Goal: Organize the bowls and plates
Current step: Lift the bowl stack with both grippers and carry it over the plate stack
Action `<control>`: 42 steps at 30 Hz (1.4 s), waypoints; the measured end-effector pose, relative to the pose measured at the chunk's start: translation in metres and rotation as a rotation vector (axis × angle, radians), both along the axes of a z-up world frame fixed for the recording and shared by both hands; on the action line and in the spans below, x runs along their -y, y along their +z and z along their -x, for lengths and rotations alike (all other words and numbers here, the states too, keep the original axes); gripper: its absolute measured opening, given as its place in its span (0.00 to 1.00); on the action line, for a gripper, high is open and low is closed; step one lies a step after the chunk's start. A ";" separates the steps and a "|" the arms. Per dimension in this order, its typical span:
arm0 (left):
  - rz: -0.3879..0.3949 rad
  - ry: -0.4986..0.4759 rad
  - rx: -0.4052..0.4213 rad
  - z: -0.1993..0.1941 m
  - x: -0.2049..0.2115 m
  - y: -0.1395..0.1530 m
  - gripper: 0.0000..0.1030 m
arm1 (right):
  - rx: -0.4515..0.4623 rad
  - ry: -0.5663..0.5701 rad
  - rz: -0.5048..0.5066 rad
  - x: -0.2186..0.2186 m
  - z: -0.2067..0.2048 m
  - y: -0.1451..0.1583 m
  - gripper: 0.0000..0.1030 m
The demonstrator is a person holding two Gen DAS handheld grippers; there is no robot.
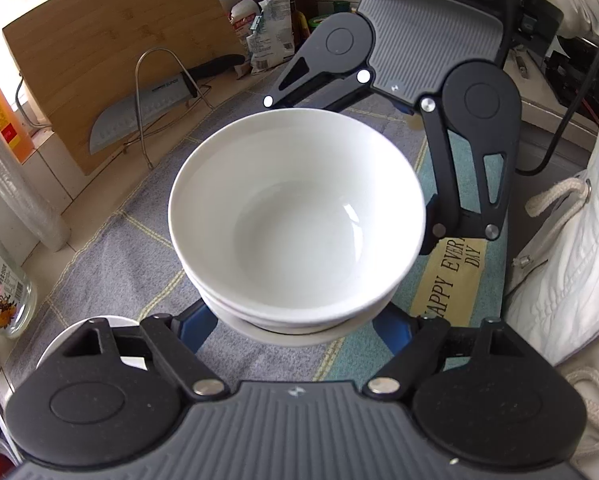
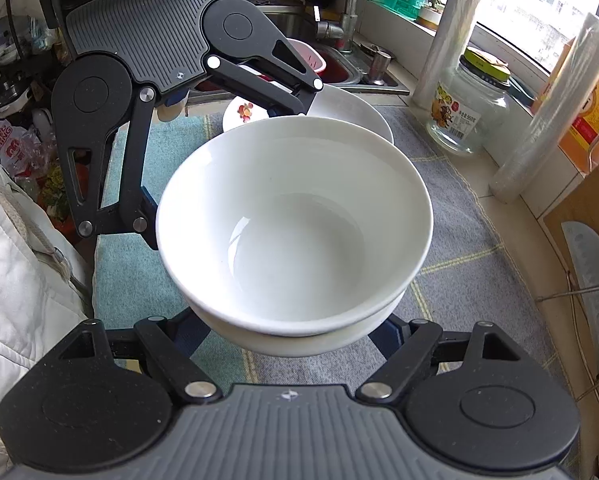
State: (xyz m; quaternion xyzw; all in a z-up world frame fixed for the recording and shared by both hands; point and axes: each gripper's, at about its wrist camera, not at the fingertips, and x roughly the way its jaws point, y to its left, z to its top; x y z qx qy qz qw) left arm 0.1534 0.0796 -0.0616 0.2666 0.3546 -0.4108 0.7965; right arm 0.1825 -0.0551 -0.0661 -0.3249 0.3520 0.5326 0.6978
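Left wrist view: a stack of white bowls (image 1: 297, 216) fills the centre of the field, nested one inside another, at least three rims visible at the 6 o'clock side. The left gripper (image 1: 295, 326) meets the stack from 6 o'clock; its fingers (image 1: 191, 330) bracket the lowest bowl on both flanks and appear clenched on it, though the contact itself is hidden under the rims. The right gripper (image 1: 383, 92) meets the same stack from 12 to 2 o'clock, one finger pressed on the bowl wall at 3 o'clock.

Right wrist view shows the same stack from the opposite side. The right gripper's blue fingers (image 2: 383, 336) bracket the bottom bowl likewise. Both grippers therefore grasp one load. The stack appears raised clear of the grey and teal mat (image 1: 131, 240) on the worktop (image 1: 79, 208); this is a judgement from the gap and the shadow, not a certainty.

Surroundings: a white plate (image 2: 351, 110) and a floral dish (image 2: 241, 114) lie at 12 o'clock in the right wrist view, near the sink (image 2: 339, 72). A glass jar (image 2: 473, 112) stands at 2 o'clock. A knife (image 1: 139, 120) rests against a cutting board (image 1: 111, 60) at 10 o'clock in the left wrist view.

Progress: the bowls are gathered into one stack. Remaining, by judgement: setting the stack down and ordering the plates.
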 end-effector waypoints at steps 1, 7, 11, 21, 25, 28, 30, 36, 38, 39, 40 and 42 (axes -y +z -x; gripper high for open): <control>0.001 0.003 0.006 0.002 -0.004 0.001 0.81 | 0.004 0.004 0.001 -0.006 0.000 0.001 0.84; 0.007 0.020 0.034 0.004 -0.035 0.007 0.81 | 0.036 0.020 -0.001 -0.038 0.000 0.009 0.84; 0.009 0.023 0.052 0.005 -0.055 0.010 0.81 | 0.041 0.025 -0.002 -0.059 -0.003 0.011 0.84; 0.010 0.040 0.091 -0.005 -0.106 0.013 0.81 | 0.064 0.044 0.007 -0.115 -0.017 0.015 0.84; 0.006 0.054 0.101 -0.013 -0.121 0.011 0.81 | 0.072 0.056 0.013 -0.132 -0.029 0.014 0.84; 0.001 0.066 0.097 -0.020 -0.131 0.007 0.81 | 0.077 0.064 0.018 -0.144 -0.036 0.011 0.84; -0.001 0.071 0.088 -0.024 -0.138 0.004 0.81 | 0.075 0.068 0.021 -0.150 -0.040 0.007 0.84; -0.018 0.088 0.070 -0.038 -0.153 -0.011 0.81 | 0.075 0.073 0.031 -0.170 -0.051 -0.008 0.84; -0.021 0.092 0.064 -0.041 -0.156 -0.015 0.81 | 0.072 0.073 0.031 -0.174 -0.054 -0.012 0.84; -0.022 0.094 0.060 -0.042 -0.158 -0.016 0.81 | 0.071 0.072 0.032 -0.176 -0.055 -0.013 0.84; -0.025 0.097 0.058 -0.043 -0.159 -0.018 0.81 | 0.071 0.072 0.032 -0.178 -0.056 -0.014 0.84; -0.031 0.099 0.057 -0.045 -0.161 -0.020 0.81 | 0.074 0.071 0.035 -0.180 -0.056 -0.015 0.84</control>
